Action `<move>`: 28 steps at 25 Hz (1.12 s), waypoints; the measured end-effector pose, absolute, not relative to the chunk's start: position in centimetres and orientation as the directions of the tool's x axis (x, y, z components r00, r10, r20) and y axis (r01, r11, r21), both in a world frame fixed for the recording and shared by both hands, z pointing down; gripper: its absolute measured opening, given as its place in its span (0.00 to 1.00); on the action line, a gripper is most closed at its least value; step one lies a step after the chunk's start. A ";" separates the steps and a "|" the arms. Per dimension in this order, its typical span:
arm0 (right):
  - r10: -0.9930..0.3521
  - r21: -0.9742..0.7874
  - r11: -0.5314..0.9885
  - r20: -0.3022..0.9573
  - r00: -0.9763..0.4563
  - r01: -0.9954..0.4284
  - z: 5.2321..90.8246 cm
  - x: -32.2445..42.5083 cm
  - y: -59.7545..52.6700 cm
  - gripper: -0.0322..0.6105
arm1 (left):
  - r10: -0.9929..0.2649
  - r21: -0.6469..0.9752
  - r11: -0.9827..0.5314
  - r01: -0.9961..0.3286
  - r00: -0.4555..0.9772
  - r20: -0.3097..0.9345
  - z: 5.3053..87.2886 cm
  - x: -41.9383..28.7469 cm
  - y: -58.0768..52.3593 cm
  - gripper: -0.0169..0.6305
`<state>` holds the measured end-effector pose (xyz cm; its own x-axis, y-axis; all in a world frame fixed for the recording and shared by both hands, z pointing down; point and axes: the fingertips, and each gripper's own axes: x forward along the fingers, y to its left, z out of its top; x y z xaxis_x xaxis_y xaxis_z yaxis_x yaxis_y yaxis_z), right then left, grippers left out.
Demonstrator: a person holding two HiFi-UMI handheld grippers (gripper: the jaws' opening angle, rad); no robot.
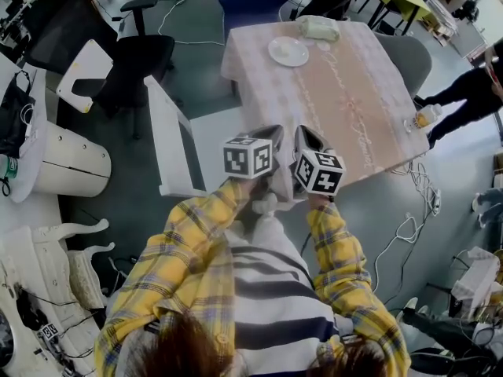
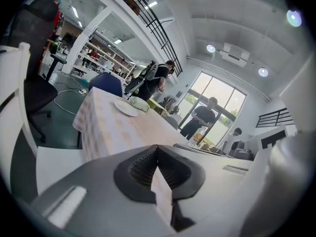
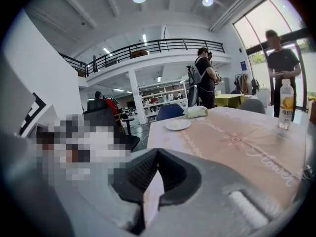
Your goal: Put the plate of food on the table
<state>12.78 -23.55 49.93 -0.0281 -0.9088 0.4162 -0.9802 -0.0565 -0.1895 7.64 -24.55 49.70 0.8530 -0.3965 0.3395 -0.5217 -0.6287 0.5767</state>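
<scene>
Close to the person's chest, the left gripper [image 1: 269, 134] and right gripper [image 1: 307, 137] hold their jaws pressed together on nothing. At the far end of the pink-clothed table [image 1: 350, 112] sits the plate [image 1: 288, 51], round, white and shallow, just beside a pale green bundle [image 1: 317, 27].

Table [image 1: 338, 93] is covered by a pink patterned cloth [image 1: 354, 124]. A white plate [image 1: 288, 51] and a pale green bundle [image 1: 317, 27] are seen near the far edge, and a bottle [image 1: 420, 119] at the right edge.
</scene>
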 end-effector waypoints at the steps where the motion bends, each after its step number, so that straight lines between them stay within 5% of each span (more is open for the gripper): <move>1: -0.907 -0.190 -0.058 0.421 -0.028 -0.980 50.1 12.5 -23.0 0.05 | -0.392 0.575 -0.632 -0.520 0.854 0.341 49.9 7.4 -24.1 0.02; 28: -0.882 -0.202 -0.098 0.471 -0.010 -0.974 52.8 8.4 -16.4 0.05 | -0.312 0.602 -0.641 -0.477 0.878 0.363 51.8 3.8 -17.3 0.02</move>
<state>8.38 -16.45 52.81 -0.0096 -0.8820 0.4711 -0.9744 -0.0976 -0.2025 3.81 -17.30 51.79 0.8779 -0.3123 0.3630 -0.4768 -0.6406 0.6020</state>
